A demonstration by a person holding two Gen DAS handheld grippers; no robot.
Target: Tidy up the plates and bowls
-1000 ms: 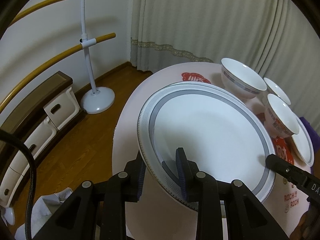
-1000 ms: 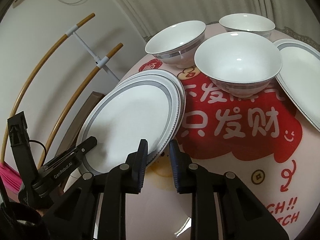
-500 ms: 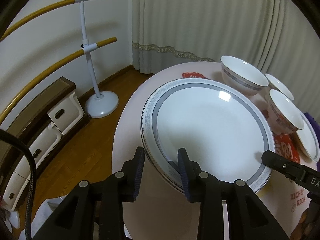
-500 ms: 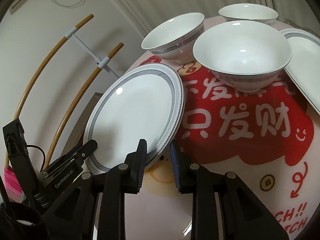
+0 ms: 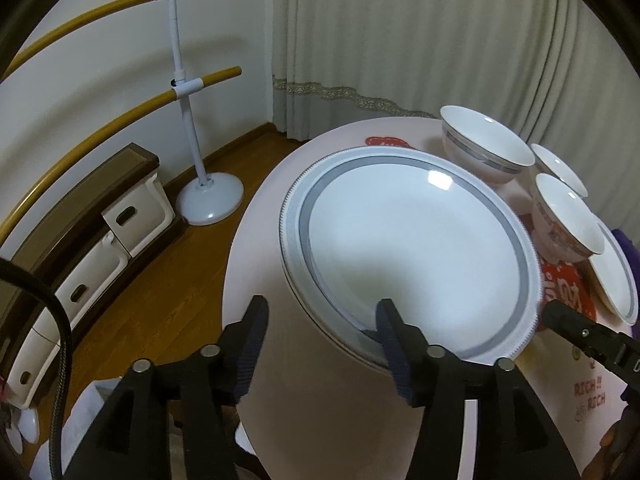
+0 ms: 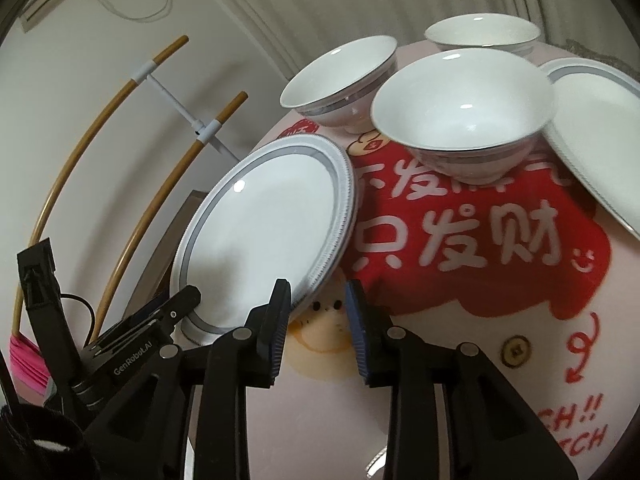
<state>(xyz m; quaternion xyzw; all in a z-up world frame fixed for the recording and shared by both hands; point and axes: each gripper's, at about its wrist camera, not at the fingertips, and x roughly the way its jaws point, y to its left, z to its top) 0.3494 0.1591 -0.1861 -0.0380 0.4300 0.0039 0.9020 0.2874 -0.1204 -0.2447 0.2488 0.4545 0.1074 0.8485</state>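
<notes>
A stack of white plates with grey rims (image 5: 416,252) lies at the table's left edge, also in the right wrist view (image 6: 272,232). My left gripper (image 5: 320,320) is open; its right finger overlaps the stack's near rim and holds nothing. My right gripper (image 6: 318,296) is open, just in front of the stack's right rim, empty. Three white bowls stand behind: one far left (image 6: 344,80), one in the middle (image 6: 464,108), one at the back (image 6: 484,34). Another grey-rimmed plate (image 6: 600,128) lies at the right.
The round table (image 6: 460,360) has a pink cover with a red printed design. A white stand with yellow bars (image 5: 188,92) and low drawers (image 5: 100,240) stand on the wooden floor to the left. Curtains hang behind.
My left gripper has opened and let go of the plate, which now rests on the stack. My right gripper has opened wider and drawn closer to the stack.
</notes>
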